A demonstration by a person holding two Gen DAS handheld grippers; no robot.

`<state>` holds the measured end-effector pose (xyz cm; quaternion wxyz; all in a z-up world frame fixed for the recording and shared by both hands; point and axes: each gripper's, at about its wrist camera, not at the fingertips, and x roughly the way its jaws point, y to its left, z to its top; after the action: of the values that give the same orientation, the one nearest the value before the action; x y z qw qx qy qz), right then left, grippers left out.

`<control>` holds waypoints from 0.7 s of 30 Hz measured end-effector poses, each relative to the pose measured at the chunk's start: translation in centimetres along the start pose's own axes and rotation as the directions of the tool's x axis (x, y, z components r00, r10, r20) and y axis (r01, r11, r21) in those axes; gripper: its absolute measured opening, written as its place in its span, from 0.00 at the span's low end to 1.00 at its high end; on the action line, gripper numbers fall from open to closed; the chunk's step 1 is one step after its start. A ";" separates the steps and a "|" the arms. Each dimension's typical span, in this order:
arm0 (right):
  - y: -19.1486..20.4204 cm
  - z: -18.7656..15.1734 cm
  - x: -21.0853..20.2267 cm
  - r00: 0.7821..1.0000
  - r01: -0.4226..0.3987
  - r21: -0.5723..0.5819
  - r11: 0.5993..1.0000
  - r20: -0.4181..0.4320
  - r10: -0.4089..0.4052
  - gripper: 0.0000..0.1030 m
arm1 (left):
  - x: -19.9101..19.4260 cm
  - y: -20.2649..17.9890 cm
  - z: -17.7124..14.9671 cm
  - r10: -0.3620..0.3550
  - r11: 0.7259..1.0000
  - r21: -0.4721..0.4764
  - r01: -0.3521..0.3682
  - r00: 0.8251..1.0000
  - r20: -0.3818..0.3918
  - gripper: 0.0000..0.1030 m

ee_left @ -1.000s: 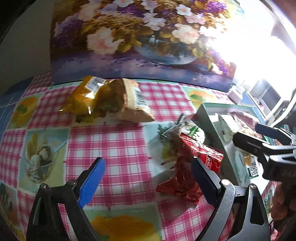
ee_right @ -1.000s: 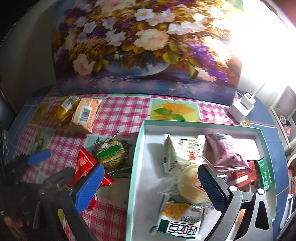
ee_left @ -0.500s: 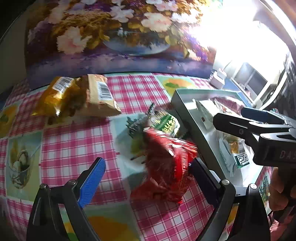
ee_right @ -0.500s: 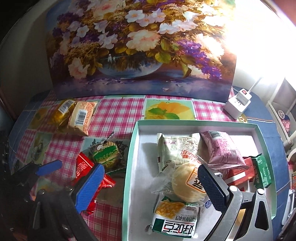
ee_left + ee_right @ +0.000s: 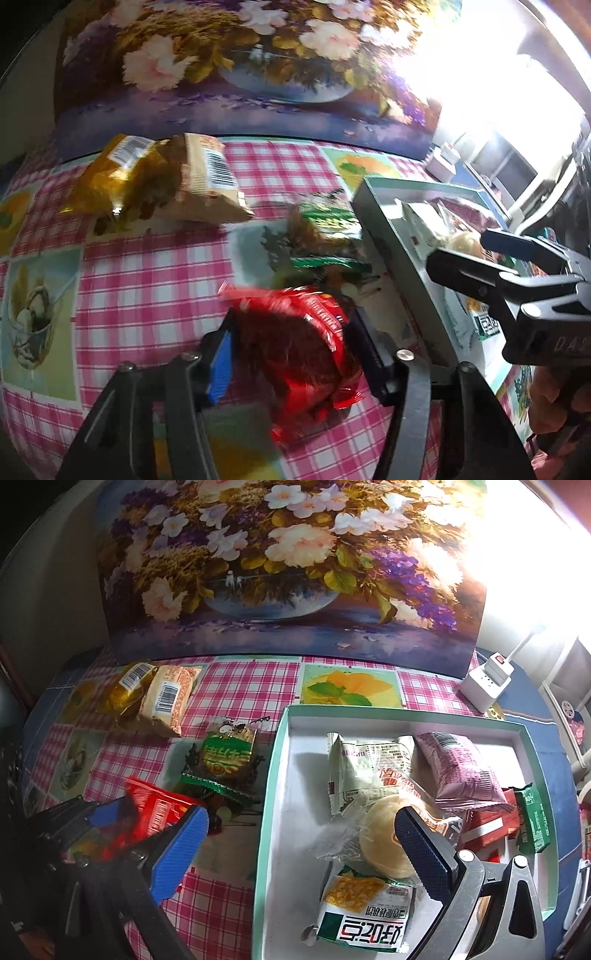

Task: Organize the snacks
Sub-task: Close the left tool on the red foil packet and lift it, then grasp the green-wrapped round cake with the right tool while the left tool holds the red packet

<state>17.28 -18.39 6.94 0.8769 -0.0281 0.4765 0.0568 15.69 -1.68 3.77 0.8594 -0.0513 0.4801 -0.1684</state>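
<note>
The desk [image 5: 236, 686] carries a teal tray [image 5: 275, 775] at 3 o'clock, already collecting sorted snacks; loose packets wait at 9 to 11 o'clock. The red snack packet [image 5: 295, 343] lies between the left tongs [image 5: 291, 354], whose jaws are closing onto it for transfer. The right tongs [image 5: 299, 853] hover wide open over the tray, holding nothing.

Tray [image 5: 275, 775] right w/ packets in it; loose snack packets [image 5: 227, 755] left on tablecloth [image 5: 240, 686].
</note>
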 end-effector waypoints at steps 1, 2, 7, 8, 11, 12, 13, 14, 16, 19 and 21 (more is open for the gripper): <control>0.1 0.0 0.1 1.000 0.001 -0.002 1.000 -0.002 -0.001 1.00 | 0.0 0.3 0.0 0.008 1.000 -0.010 -0.008 1.000 0.002 0.57; 0.1 0.1 0.1 1.000 0.001 -0.003 1.000 -0.003 -0.001 1.00 | -0.1 0.7 0.1 0.014 1.000 -0.022 -0.014 1.000 0.005 0.57; 1.5 0.5 0.1 1.000 -0.008 -0.049 0.999 0.008 0.008 1.00 | -0.8 3.3 0.2 0.099 0.990 -0.100 -0.095 0.995 0.032 0.57; 1.9 0.6 0.1 1.000 -0.009 -0.065 0.998 0.015 0.010 1.00 | -1.0 3.9 0.2 0.117 0.986 -0.120 -0.111 0.992 0.038 0.57; 3.4 1.1 0.3 0.999 -0.017 -0.117 0.993 0.030 0.021 0.99 | -1.5 5.6 0.2 0.158 0.973 -0.175 -0.147 0.986 0.051 0.57; 3.8 1.3 0.4 0.999 -0.024 -0.129 0.991 0.030 0.028 0.99 | -1.7 6.2 0.1 0.171 0.968 -0.196 -0.158 0.984 0.055 0.57; 4.2 1.6 0.5 0.999 -0.034 -0.138 0.990 0.030 0.038 0.99 | -1.9 6.8 0.1 0.182 0.963 -0.215 -0.166 0.982 0.058 0.57; 4.5 2.0 0.7 0.998 -0.045 -0.144 0.989 0.028 0.049 0.99 | -2.1 7.3 0.0 0.188 0.958 -0.232 -0.169 0.980 0.061 0.57; 5.0 2.6 0.9 0.998 -0.061 -0.151 0.987 0.025 0.065 0.98 | -2.1 7.8 0.0 0.186 0.954 -0.251 -0.165 0.980 0.064 0.57; 5.7 3.7 1.6 0.996 -0.083 -0.160 0.984 0.008 0.085 0.95 | -2.3 8.1 -0.2 0.183 0.952 -0.261 -0.160 0.981 0.063 0.58; 5.9 4.3 2.2 0.995 -0.095 -0.153 0.984 -0.017 0.093 0.87 | -2.4 7.9 -0.3 0.190 0.952 -0.255 -0.169 0.980 0.062 0.58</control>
<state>21.33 -11.89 7.44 0.8662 -0.0732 0.4756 0.1346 16.23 6.57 3.54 0.8777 -0.1216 0.4628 -0.0258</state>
